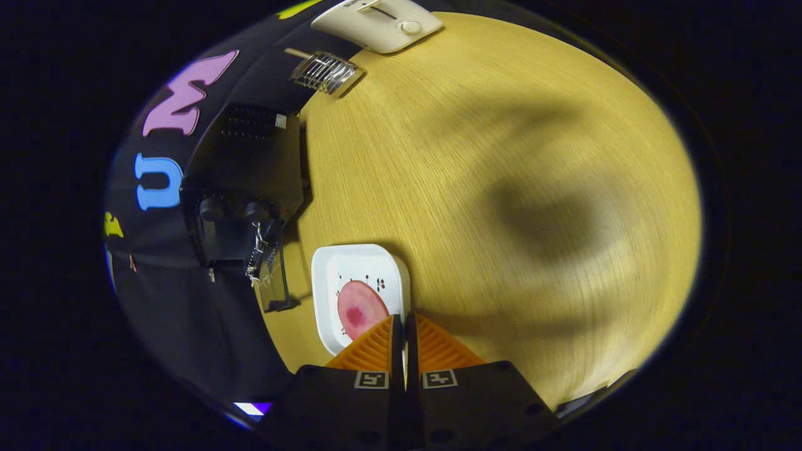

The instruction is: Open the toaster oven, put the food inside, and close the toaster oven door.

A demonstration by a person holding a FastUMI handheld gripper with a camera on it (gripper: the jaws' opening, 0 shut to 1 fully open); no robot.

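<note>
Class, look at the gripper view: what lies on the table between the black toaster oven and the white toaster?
A small wire rack lies between toaster oven and white toaster, at the table edge; gripper fingers closed.

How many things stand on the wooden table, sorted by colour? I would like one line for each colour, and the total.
Black: 1, the toaster oven
White or cream: 2, the plate and the toaster
Pink: 1, the food on the plate
Silver: 1, the wire rack
Total: 5
The gripper, fingers together, is not counted.
</note>
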